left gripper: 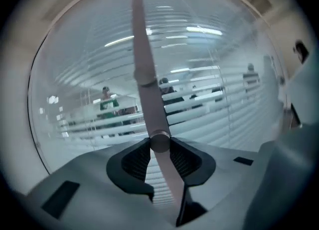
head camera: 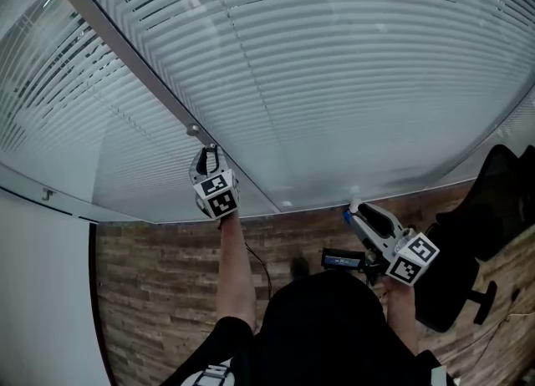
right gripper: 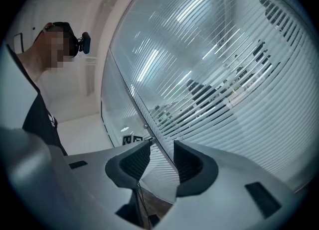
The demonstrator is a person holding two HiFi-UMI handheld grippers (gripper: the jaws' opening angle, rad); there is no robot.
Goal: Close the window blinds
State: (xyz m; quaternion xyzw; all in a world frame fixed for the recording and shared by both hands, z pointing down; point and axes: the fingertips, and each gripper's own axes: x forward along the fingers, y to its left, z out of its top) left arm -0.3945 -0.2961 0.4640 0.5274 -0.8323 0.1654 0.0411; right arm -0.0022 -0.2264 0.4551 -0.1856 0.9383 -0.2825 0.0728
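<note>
White blinds [head camera: 334, 83] half-hide blurred figures [left gripper: 105, 102] beyond them. Left gripper [left gripper: 160, 147] is clamped on the wand [left gripper: 142, 59]; right gripper [right gripper: 162, 149] stands apart, empty.

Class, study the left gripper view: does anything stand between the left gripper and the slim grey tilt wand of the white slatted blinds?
Nothing visible does. The left gripper has its jaws closed on the slim grey tilt wand itself, in front of the white slatted blinds. The right gripper is open.
</note>
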